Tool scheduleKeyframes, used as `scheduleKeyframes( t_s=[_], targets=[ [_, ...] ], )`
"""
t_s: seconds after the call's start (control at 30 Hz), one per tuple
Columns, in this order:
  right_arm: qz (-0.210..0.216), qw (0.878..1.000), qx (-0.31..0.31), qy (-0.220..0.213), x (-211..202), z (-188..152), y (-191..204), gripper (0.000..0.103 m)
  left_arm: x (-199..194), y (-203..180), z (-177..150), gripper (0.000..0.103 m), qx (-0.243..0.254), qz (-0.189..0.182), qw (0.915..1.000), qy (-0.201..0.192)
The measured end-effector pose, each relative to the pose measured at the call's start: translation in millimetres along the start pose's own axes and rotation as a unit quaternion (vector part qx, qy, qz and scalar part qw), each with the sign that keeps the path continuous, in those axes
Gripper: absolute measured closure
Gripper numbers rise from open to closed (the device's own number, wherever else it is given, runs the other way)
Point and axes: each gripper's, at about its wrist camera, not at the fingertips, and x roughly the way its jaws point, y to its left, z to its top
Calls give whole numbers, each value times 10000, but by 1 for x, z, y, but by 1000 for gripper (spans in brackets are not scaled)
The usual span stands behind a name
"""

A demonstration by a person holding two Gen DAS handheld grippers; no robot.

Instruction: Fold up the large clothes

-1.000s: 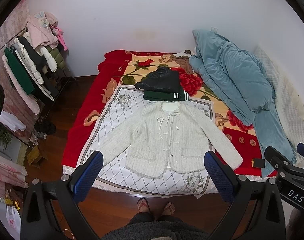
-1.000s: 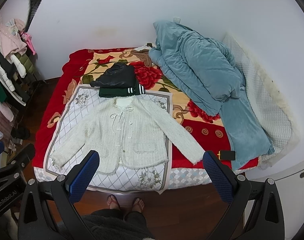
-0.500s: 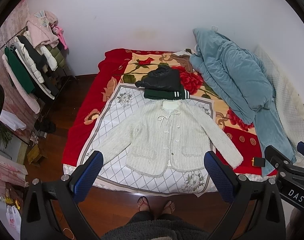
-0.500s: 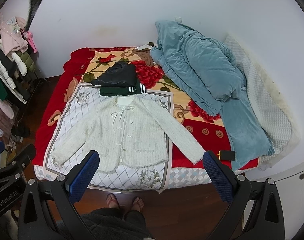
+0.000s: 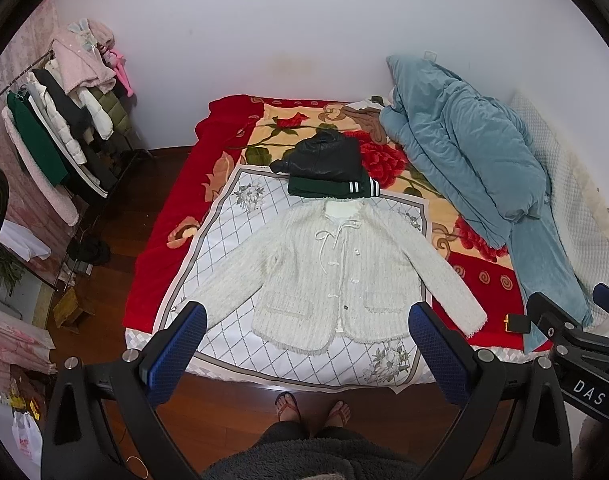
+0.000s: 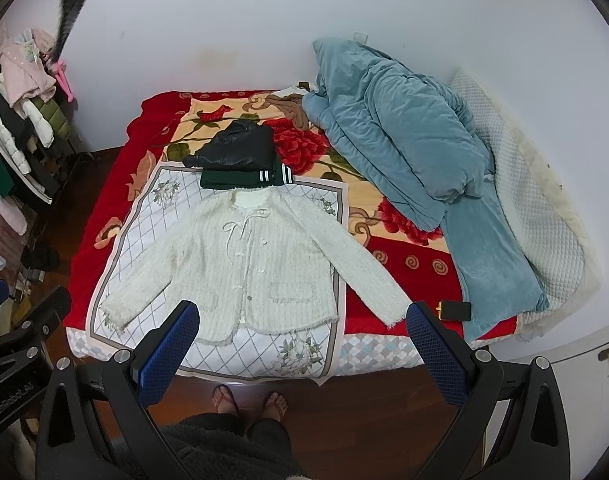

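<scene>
A white knitted cardigan (image 5: 336,272) lies flat and face up on a white checked cloth (image 5: 232,236) on the bed, sleeves spread out; it also shows in the right wrist view (image 6: 248,264). My left gripper (image 5: 308,316) is open and empty, held high above the bed's near edge. My right gripper (image 6: 304,314) is open and empty at the same height. A folded black jacket (image 5: 324,156) lies on a folded green garment (image 5: 328,188) beyond the cardigan's collar.
A heap of blue bedding (image 5: 472,152) fills the bed's right side. A dark phone (image 6: 456,310) lies by the right sleeve end. A rack of hanging clothes (image 5: 60,128) stands at the left. The person's feet (image 5: 312,404) stand on the wood floor.
Both views have shifted very slightly; the cardigan and both grippers stay as they were.
</scene>
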Motion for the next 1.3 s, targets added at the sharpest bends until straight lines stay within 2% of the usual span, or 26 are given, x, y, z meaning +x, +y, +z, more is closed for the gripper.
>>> scheduleKeyframes(
  t_s=[0.13,0.23,0.33,0.43,0.47,0.5,0.53,0.57,0.63,0.67,0.73,0.77,0.8,0.83,0.87,0.93,1.03,1.13,1.2,1.23,1.27,1.3],
  targets=[
    [-14,10000,47,13,3,-3,2,0,3,-1,-2,0,48,37,9999,-85],
    [9,9997,258,8,17,-5,-4,0,18,-3,1,0,135,243,9992,-282],
    [-53,9985,550,1,45,-4,-14,0,46,0,10,0,198,519,9967,-594],
    [-121,9924,1208,173,95,-9,-46,2,83,-1,17,0,258,666,9954,-634],
    [-120,9891,1444,274,116,-9,-56,16,98,-3,19,0,249,711,9954,-585],
    [-76,9848,1684,408,135,-14,-69,24,114,-5,21,0,252,742,9955,-532],
    [0,9808,1880,526,151,-17,-78,38,131,-10,23,0,272,802,9953,-460],
    [70,9735,2177,698,175,-25,-94,40,148,-15,23,0,310,882,9950,-364],
    [314,9498,2944,1014,230,-50,-134,40,186,-27,27,0,393,991,9942,-144],
    [369,9431,3117,1094,246,-58,-143,40,201,-32,27,0,407,1044,9937,-58],
    [564,9191,3676,1304,298,-84,-174,37,241,-49,26,0,419,1158,9922,203],
    [732,9030,3989,1418,331,-101,-192,31,256,-55,30,0,416,1208,9914,277],
    [810,8906,4200,1547,359,-113,-203,29,269,-61,34,0,419,1285,9902,357],
    [891,8772,4424,1638,386,-124,-212,29,295,-73,31,0,402,1369,9884,513],
    [1002,8576,4727,1759,426,-143,-229,29,310,-79,32,0,390,1378,9879,597],
    [1071,8360,5033,1907,477,-161,-239,29,344,-95,30,0,376,1410,9861,790],
    [1185,7973,5568,2005,567,-188,-260,29,410,-121,18,0,381,1379,9823,1207],
    [1119,7586,6059,2120,642,-212,-275,29,456,-139,8,0,370,1397,9787,1461],
    [984,7256,6445,2199,694,-236,-288,30,491,-154,-6,0,368,1394,9748,1705],
    [956,7136,6609,2120,706,-243,-292,36,507,-161,-9,0,379,1361,9732,1816],
    [912,6993,6841,1862,714,-249,-299,42,519,-168,-13,0,399,1332,9720,1896],
    [842,6924,6969,1670,714,-250,-303,47,531,-174,-14,0,420,1289,9711,1966]
  ],
)
